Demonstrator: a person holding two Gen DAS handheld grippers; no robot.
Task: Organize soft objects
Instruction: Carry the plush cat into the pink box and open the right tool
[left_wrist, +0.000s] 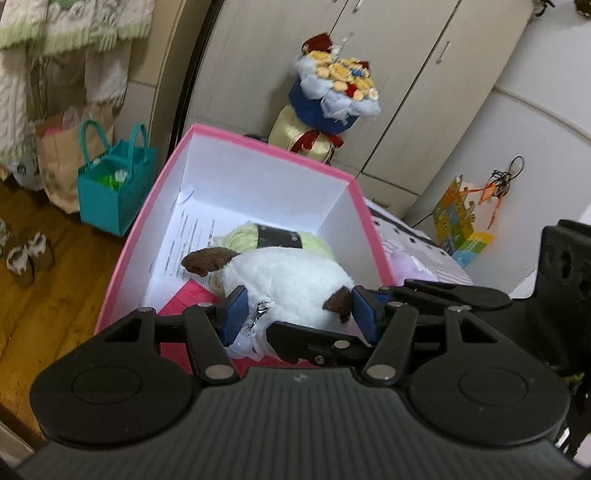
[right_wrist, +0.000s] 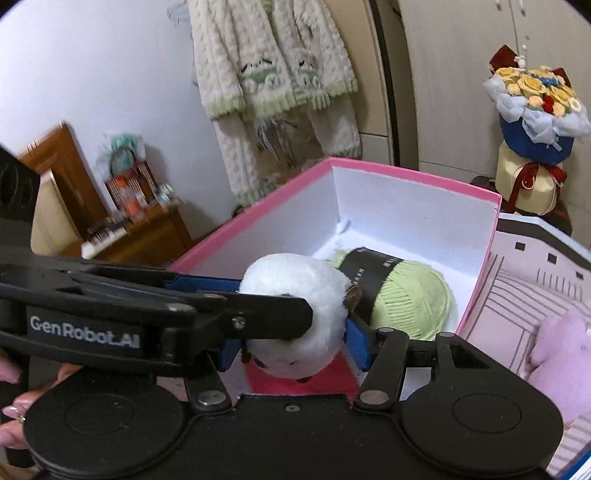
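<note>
Both grippers angle down over the box (left_wrist: 258, 177). Left gripper (left_wrist: 301, 314) and right gripper (right_wrist: 291, 341) each clamp the plush (left_wrist: 291, 280) above the yarn (right_wrist: 410, 299). Its face is apparently partly hidden.

A flower bouquet (left_wrist: 334, 85) in blue wrap stands at the far side, against pale wardrobe doors (left_wrist: 417, 74). Far left on the wooden floor (left_wrist: 48, 295) sits a teal tote bag (left_wrist: 112, 184), a brown paper bag (left_wrist: 55, 155) just behind it — slippers (left_wrist: 27, 254) lie nearer, to the left. A fleecy cream-and-green garment (right_wrist: 273, 85) hangs on the wall. A wooden cabinet (right_wrist: 144, 232) at left carries small clutter. A colourful carton (left_wrist: 460, 225) stands at right.
</note>
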